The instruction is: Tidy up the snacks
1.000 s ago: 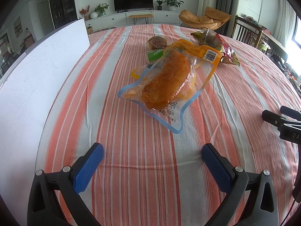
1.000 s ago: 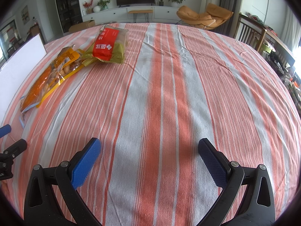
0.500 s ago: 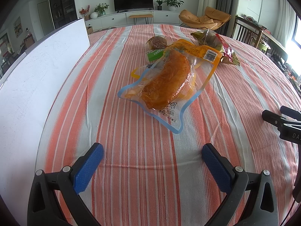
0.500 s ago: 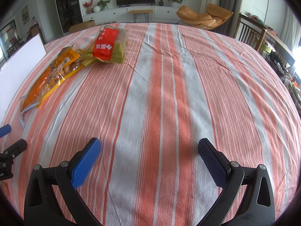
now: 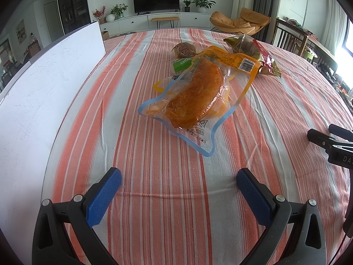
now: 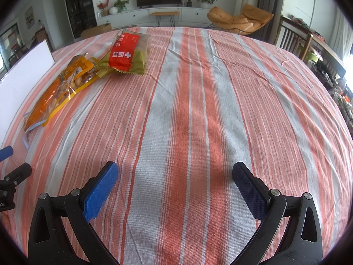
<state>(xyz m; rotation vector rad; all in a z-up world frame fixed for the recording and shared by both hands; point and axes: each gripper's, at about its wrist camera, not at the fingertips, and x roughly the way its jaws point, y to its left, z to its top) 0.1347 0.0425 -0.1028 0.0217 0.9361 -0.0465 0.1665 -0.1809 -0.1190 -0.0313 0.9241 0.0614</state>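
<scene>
Snack pile: a small heap of packets lies on my bench, ahead of my left tool and far off to the left of my right one.
Clear pouch (image 5: 198,97): blue-edged, with an orange-brown piece of food inside; it lies on top, nearest my left tool.
Yellow-edged pouch (image 6: 72,81): under the clear one, touching it (holds pale round pieces).
Red-and-gold bag (image 6: 126,54): at the far side of the heap, overlapping the yellow-edged pouch's far end.
Green packet (image 5: 182,63): partly tucked under the pouches, beside a small brown wrapped snack (image 5: 184,49).
Left tool (image 5: 178,185): fingers spread wide, holding nothing, above bare cloth just short of the clear pouch.
Right tool (image 6: 175,177): fingers also spread wide, empty, well apart from the heap.
Bench (image 6: 220,110): covered in an orange-and-white striped cloth.
White board (image 5: 39,84): stands along the bench's left edge.
</scene>
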